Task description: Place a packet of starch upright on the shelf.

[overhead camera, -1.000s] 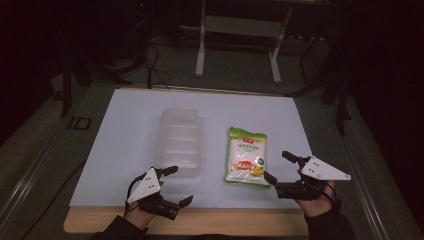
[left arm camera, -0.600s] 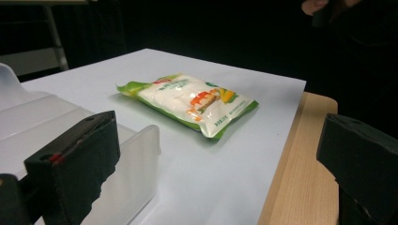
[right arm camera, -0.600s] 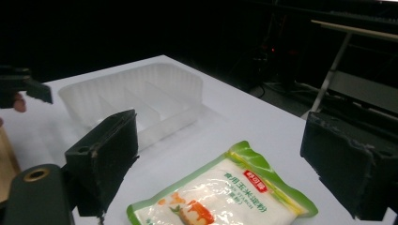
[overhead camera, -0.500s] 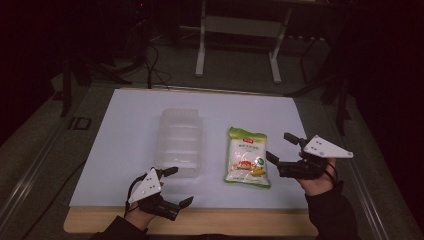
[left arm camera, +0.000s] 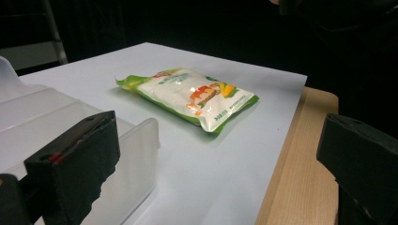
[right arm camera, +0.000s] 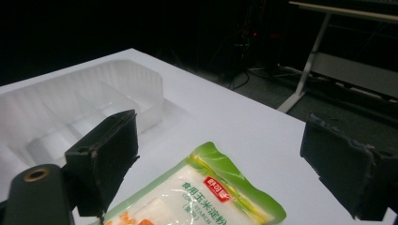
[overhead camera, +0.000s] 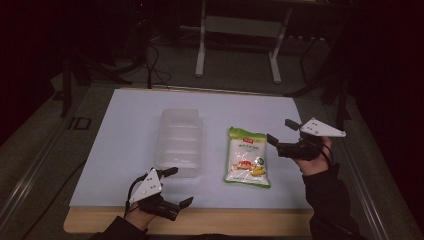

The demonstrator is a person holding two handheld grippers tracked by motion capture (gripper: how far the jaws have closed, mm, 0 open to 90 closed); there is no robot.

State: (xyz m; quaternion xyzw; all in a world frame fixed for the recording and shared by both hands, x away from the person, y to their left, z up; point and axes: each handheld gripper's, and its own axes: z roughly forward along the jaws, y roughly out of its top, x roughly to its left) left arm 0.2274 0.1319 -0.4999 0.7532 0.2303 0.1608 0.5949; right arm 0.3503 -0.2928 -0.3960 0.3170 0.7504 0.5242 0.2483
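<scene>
- High view: the green-and-white pouch (overhead camera: 246,157) lies flat on the counter (overhead camera: 125,115), its long axis running away from the person, just beside the clear plastic tray (overhead camera: 180,141).
- The right hand-held gripper (overhead camera: 281,135) hovers just right of the pouch's far end, jaws spread, empty, clearly the nearer one.
- The left hand-held gripper (overhead camera: 176,187) sits at the near edge by the tray, also spread and empty.

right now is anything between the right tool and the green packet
Nothing: in the high view, bare white sheet separates the right tool from the green packet.
</scene>
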